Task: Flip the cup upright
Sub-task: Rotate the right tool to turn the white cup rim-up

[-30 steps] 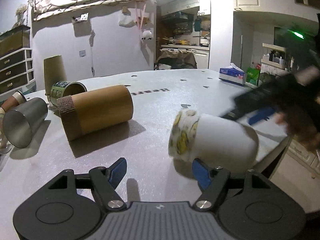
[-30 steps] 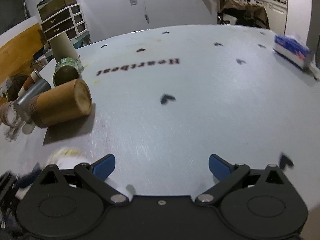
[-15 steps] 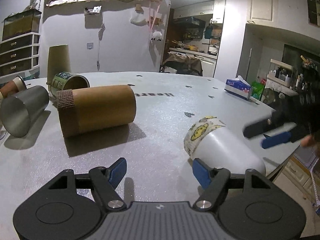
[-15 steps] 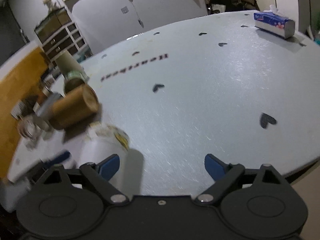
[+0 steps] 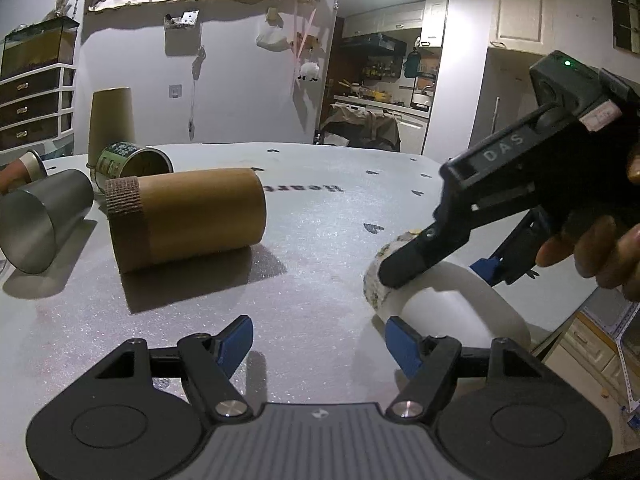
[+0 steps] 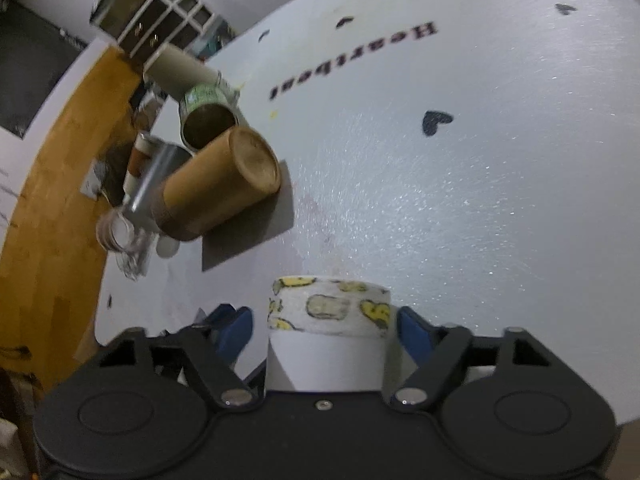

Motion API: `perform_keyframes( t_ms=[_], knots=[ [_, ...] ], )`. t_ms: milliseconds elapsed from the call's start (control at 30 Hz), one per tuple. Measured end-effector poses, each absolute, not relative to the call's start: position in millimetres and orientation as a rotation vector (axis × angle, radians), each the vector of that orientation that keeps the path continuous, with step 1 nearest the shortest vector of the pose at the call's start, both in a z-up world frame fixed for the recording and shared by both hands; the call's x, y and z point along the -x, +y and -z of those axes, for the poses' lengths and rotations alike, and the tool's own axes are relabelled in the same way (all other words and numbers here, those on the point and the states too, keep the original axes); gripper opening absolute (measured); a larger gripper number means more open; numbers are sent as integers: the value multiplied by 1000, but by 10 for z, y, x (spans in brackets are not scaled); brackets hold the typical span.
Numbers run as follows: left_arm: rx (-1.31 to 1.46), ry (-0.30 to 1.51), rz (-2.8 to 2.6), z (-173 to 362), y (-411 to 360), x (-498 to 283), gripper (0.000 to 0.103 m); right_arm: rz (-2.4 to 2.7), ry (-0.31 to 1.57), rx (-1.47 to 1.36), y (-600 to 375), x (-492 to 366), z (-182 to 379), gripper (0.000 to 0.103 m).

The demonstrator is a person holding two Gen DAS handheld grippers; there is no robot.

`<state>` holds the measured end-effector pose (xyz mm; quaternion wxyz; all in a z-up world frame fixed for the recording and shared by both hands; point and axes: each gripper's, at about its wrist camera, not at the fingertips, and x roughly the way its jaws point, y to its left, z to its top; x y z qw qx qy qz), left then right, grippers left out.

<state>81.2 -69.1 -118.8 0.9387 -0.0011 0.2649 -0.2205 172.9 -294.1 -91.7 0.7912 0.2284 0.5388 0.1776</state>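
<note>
A white cup (image 5: 448, 304) with a yellow-patterned band lies on its side near the table's right edge. In the right wrist view the cup (image 6: 328, 332) sits between the fingers of my right gripper (image 6: 326, 326), which is open around it; the left finger stands clear of the cup. In the left wrist view my right gripper (image 5: 444, 264) straddles the cup from above. My left gripper (image 5: 320, 338) is open and empty, just left of the cup, with its right fingertip (image 5: 400, 338) close to the cup's side.
A brown cylinder cup (image 5: 188, 216) lies on its side at left centre. Behind it lie a steel cup (image 5: 38, 224) and a green tin (image 5: 132, 160), and a tan paper cup (image 5: 110, 116) stands upside down. The table edge (image 5: 560, 320) runs just right of the white cup.
My right gripper swung in from the right edge and came down over the white cup, which now sits between its fingers. My left gripper stayed put and open.
</note>
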Motion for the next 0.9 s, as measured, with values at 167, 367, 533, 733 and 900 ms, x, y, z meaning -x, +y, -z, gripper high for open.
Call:
perform_keyframes(
  t_ms=[167,367,533,733,900],
  knots=[
    [16,529,437,1162,-634,-784,74,-384,1089,-435,-3032,-1611,739,66],
    [33,518,423,1131,-591,-772,74,-337,877,-349,-3356,-1596,374,65],
    [24,513,418,1130,-597,-763,74,-179,697,-201,-3554,-1851,177,65],
    [28,519,400,1148,-558,-785,74,94,561,-49,-3834,-2420,173,65],
    [27,526,388,1158,-527,-815,74,253,556,-19,-4094,-2872,327,65]
  ],
)
